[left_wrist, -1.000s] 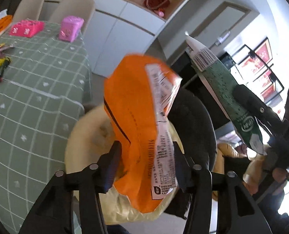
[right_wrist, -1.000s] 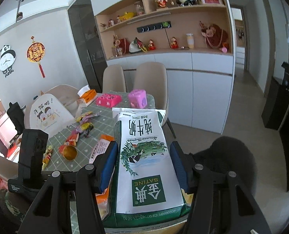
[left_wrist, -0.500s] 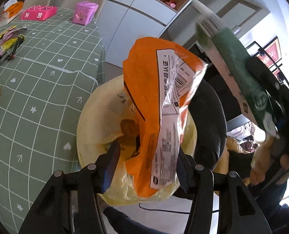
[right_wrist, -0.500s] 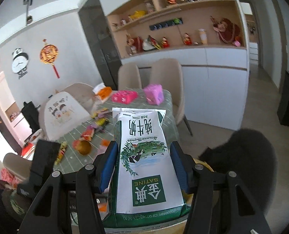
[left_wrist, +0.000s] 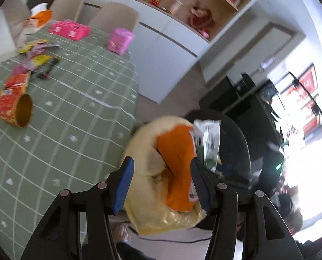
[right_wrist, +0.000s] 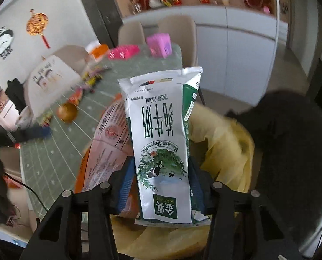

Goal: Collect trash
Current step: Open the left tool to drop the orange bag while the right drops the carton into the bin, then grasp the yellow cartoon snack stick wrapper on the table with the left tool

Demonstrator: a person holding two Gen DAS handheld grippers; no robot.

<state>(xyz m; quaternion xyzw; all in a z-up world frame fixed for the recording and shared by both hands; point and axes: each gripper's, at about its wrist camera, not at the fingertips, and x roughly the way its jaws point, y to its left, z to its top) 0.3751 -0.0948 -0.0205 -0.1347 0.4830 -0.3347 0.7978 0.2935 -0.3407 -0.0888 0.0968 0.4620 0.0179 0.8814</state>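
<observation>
My right claw [right_wrist: 161,184] pinches the white-and-green milk pouch [right_wrist: 163,143] low down above the yellow-lined bin [right_wrist: 226,143]; light, soft, slippery. My left claw [left_wrist: 161,177] gapes, orange wrapper [left_wrist: 178,162] in the bin.

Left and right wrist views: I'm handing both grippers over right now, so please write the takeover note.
Left gripper: open, holding nothing, above the yellow-lined bin.
Right gripper: shut on the white-and-green milk pouch, held over the bin.
Done: the crumpled orange snack packet lies in the liner.
Left: drop the pouch, then fetch the red-and-gold paper cup lying on its side and the loose coloured wrappers on the green checked tablecloth.
</observation>
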